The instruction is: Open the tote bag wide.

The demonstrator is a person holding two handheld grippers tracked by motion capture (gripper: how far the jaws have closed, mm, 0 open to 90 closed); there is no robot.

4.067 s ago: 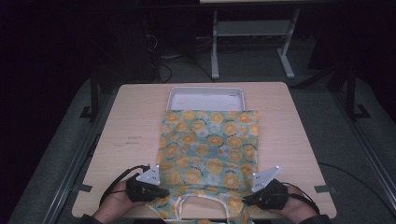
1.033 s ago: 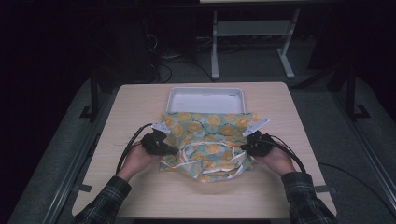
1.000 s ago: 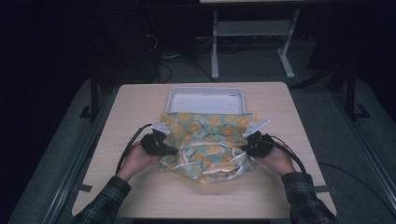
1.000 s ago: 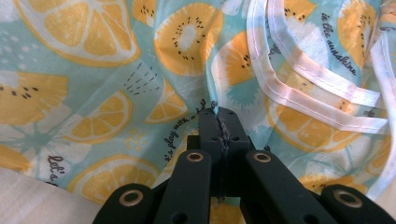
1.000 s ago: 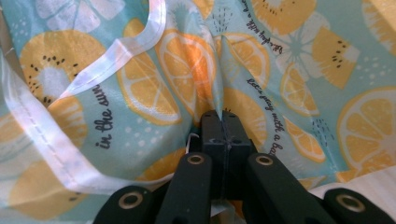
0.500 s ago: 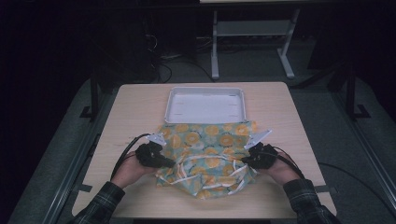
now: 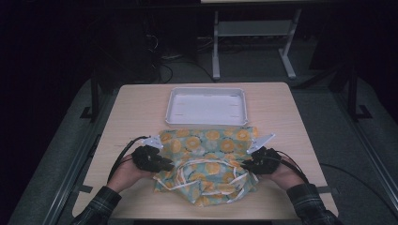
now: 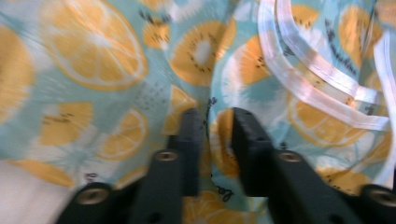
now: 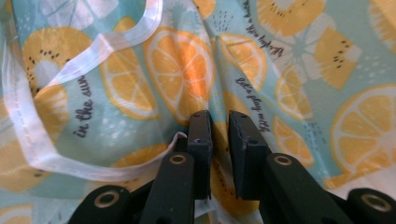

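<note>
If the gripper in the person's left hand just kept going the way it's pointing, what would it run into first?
Most likely the fruit-print cloth right away. The left gripper points into it, with a fold already between its slightly parted jaws, which have just been opening. Further along that line lie the cloth's white straps. Depth is hard to judge.

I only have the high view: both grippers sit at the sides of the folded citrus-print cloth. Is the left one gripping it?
Observer: No. In the left gripper view, the left gripper has just been opening. Its jaws stand apart, with a ridge of the citrus-print cloth loose between them.
Operator: And the right one?
Observer: The right gripper has just been opening as well. Its gap is narrower, and a fold of the cloth sits in it.
Operator: Is a strap caught there?
Observer: No. The white strap loops across the cloth to the left of those jaws, with none of it between them.
</note>
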